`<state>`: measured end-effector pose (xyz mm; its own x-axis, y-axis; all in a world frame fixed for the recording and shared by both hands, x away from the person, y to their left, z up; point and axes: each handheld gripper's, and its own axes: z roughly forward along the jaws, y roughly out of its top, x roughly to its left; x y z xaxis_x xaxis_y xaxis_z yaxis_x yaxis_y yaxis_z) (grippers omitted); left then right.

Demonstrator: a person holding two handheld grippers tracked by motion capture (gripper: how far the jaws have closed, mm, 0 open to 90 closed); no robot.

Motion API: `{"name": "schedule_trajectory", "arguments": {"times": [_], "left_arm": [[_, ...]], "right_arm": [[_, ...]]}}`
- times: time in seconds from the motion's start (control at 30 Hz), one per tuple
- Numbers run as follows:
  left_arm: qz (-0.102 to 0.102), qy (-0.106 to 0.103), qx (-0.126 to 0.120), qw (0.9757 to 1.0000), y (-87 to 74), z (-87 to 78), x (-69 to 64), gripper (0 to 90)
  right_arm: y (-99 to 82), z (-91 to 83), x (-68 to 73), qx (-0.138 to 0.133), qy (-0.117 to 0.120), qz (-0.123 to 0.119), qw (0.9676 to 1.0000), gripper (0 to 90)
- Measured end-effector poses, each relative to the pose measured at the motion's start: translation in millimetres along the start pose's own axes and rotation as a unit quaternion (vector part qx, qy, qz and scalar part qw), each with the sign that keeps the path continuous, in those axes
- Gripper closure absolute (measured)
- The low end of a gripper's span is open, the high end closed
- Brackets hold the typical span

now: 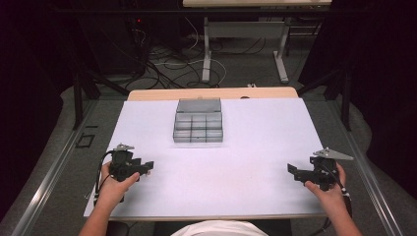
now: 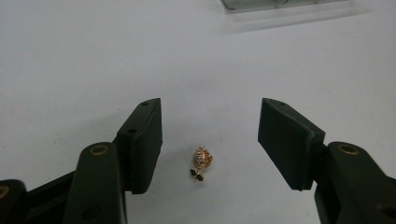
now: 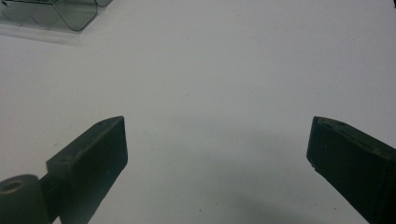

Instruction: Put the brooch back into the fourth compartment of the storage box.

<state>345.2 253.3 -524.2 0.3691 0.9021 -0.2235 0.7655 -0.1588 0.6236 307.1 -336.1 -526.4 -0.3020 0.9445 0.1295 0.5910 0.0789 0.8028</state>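
Note:
A tiny gold trinket [image 2: 201, 159] with a sparkly round body and a small dark tip lies on the white sheet. It sits between the jaws of my left gripper [image 2: 212, 107], and neither pad touches it. That gripper [image 1: 147, 167] rests low at the front left of the table, held in a hand, jaws apart. At the front right my right gripper [image 1: 291, 169] is also hand-held. Its jaws [image 3: 218, 123] stand wide over bare white sheet with nothing between them.
A clear plastic compartment box [image 1: 198, 127] with its lid raised stands at the back middle of the white sheet [image 1: 231, 162]; its edge shows in both gripper views [image 2: 280, 3] [image 3: 51, 14]. Cables and table legs lie on the floor beyond.

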Motion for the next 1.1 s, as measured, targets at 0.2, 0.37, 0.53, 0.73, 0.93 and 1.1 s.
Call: {"name": "schedule_trajectory", "arguments": {"times": [0.2, 0.37, 0.53, 0.73, 0.93, 1.1], "left_arm": [[-0.014, -0.005, 0.013, 0.9998, -0.2, 0.3, 8.4, 48.5], [-0.017, -0.014, 0.034, 0.9992, -0.9, 1.3, 12.0, 54.1], [-0.019, -0.012, 0.043, 0.9988, -2.0, 2.7, 12.5, 60.8], [-0.013, -0.008, 0.056, 0.9983, -2.4, 3.6, 12.4, 63.5], [-0.011, -0.014, 0.064, 0.9978, -3.0, 6.2, 9.7, 66.4], [-0.009, -0.012, 0.069, 0.9975, -3.2, 7.3, 6.9, 67.9]], "right_arm": [[-1.1, -0.4, -1.3, 0.001, 0.002, 0.001, 1.0, 4.7], [-1.3, 0.4, -1.3, 0.002, 0.003, 0.005, 1.0, 4.7], [-1.2, 1.5, -1.0, 0.008, 0.009, 0.005, 0.9999, 4.8], [-0.9, 3.3, 0.1, 0.012, 0.012, 0.002, 0.9999, 4.8], [-0.8, 3.3, -0.2, 0.011, 0.012, 0.01, 0.9998, 4.9], [-1.0, 4.0, -2.1, 0.008, 0.012, 0.007, 0.9999, 5.0]]}}
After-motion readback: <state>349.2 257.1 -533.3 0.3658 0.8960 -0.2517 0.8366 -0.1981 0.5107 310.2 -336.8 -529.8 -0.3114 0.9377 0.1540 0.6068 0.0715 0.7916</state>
